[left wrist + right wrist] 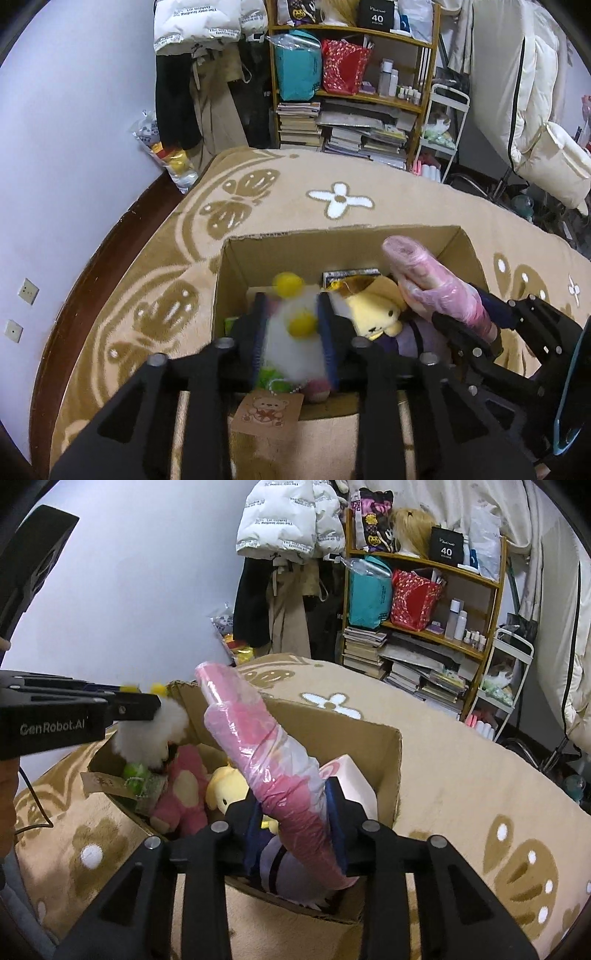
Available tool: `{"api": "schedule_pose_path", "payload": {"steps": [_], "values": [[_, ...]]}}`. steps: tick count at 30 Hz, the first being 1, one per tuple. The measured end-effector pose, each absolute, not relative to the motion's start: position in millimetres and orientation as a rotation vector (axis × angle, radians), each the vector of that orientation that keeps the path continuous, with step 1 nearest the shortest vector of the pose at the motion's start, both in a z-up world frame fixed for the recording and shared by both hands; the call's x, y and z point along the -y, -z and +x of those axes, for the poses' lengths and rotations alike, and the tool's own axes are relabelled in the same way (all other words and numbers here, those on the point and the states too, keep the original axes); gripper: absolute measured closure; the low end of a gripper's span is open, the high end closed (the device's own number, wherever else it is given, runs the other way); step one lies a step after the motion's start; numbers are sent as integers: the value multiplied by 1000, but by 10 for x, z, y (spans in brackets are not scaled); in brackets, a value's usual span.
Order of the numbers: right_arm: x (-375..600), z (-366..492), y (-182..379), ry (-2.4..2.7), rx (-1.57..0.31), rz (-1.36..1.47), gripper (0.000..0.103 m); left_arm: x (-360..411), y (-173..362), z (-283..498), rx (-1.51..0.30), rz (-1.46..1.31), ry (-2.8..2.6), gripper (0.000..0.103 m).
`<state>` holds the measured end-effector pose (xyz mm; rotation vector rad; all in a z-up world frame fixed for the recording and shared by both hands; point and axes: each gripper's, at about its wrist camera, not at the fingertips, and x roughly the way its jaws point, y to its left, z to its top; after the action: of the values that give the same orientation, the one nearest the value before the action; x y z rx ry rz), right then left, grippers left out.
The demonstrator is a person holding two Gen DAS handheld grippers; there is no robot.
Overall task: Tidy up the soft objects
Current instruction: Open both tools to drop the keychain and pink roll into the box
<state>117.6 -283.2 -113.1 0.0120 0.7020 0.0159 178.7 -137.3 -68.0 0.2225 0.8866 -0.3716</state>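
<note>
landmark: cardboard box (pixel 458 254), open top, sitting on a beige patterned blanket (pixel 295 192); every place below is given against the box.
left tool: left tool (pixel 291 332) pinching a white fluffy plush (pixel 295 339) with yellow pompoms; held over the box's near-left side, its card tag (pixel 267 410) hanging at the near rim.
right tool: right tool (pixel 295 812) clamped on the lower end of a pink plastic-wrapped roll (pixel 255 746); roll slants up and out above the box's near-right part.
already in box: yellow plush (pixel 376 314), pink plush (pixel 184 786), a purplish striped soft item (pixel 284 867) under the roll.
step: my read, both items are mid-placement into the box; neither released.
next move: probably lower each until it rests on the pile, then spread the fingers. The roll is long, so it likely needs laying flat along the box or it will stick out over the rim. The white plush should go to the left side where there looks to be room.
left view only: dark printed flat item (pixel 351 275) against the box's far wall; right tool's body coming in over the box's right wall.
right view only: pink plush, a white block (pixel 351 779) by the box's right wall, and the left tool from the side.
unclear: box floor hidden; can't tell how full it is.
</note>
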Motion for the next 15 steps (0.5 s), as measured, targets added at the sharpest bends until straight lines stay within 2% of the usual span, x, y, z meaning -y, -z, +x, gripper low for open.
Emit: {"api": "schedule_pose_path", "payload": {"steps": [2, 6, 8, 12, 14, 15], "values": [[2816, 1179, 1144, -15, -711, 8, 58, 1366, 683, 1760, -884, 231, 360, 51], [2780, 1142, 1128, -10, -707, -8, 48, 1315, 663, 1715, -878, 237, 330, 45], [2779, 1125, 1102, -7, -695, 1, 36, 1258, 651, 1701, -884, 235, 305, 32], [2815, 1062, 1037, 12, -677, 28, 25, 1141, 592, 1649, -865, 250, 259, 23], [2835, 1038, 1011, 24, -671, 41, 11, 1088, 556, 1615, -858, 253, 240, 16], [2852, 1015, 994, 31, -665, 53, 10, 1051, 531, 1587, -851, 251, 231, 14]]}}
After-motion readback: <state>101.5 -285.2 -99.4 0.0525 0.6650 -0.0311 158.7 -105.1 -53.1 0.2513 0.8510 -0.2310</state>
